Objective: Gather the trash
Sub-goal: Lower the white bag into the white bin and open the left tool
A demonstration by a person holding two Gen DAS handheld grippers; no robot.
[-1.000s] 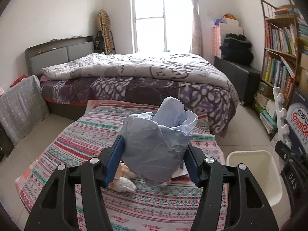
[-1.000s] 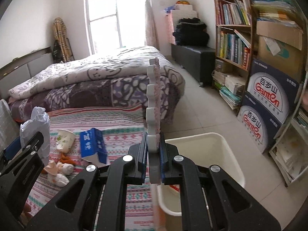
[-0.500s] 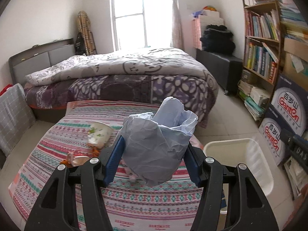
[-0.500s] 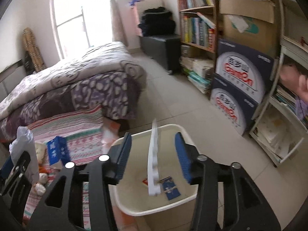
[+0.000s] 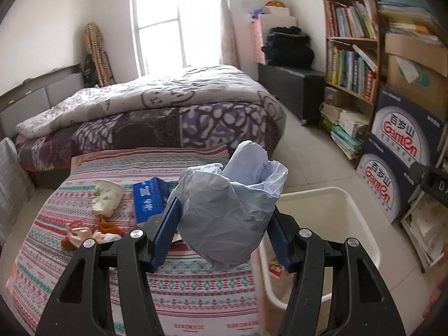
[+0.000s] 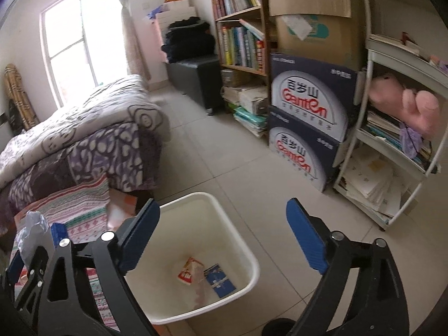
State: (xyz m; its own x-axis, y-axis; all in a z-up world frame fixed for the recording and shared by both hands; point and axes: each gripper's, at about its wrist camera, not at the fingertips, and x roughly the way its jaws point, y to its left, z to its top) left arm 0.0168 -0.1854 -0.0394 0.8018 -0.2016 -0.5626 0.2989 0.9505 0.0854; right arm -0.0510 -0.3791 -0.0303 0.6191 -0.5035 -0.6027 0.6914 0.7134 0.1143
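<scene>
Striped cloth covers the tabletop [image 5: 196, 285] beside a bed [image 5: 156, 112]; the left claw [image 5: 224, 224] clamps crumpled paper [image 5: 229, 210], the right claw [image 6: 221, 238] is opening, empty, above the white bin [image 6: 246, 252].

crumpled paper [image 5: 232, 210]: blocks the striped cloth [image 5: 84, 266] behind it and the near-left rim of the white bin [image 5: 361, 224]
white bin contents: left wrist view shows only a red scrap low inside; the rest sits behind the left gripper [image 5: 224, 232] finger
pale strip in bin [image 6: 197, 280]: motion-blurred, shape unreadable
blue carton [image 5: 148, 200]: lower corner hidden by the gripper pad
small scraps [image 5: 84, 232] on the cloth: too small to identify
pink object [image 6: 406, 106] on the shelf: blurred, can't tell what it is
right gripper [image 6: 222, 235]: bodies cut off by bottom edge
dark round thing [image 6: 280, 326]: cut off at bottom edge, unidentifiable
</scene>
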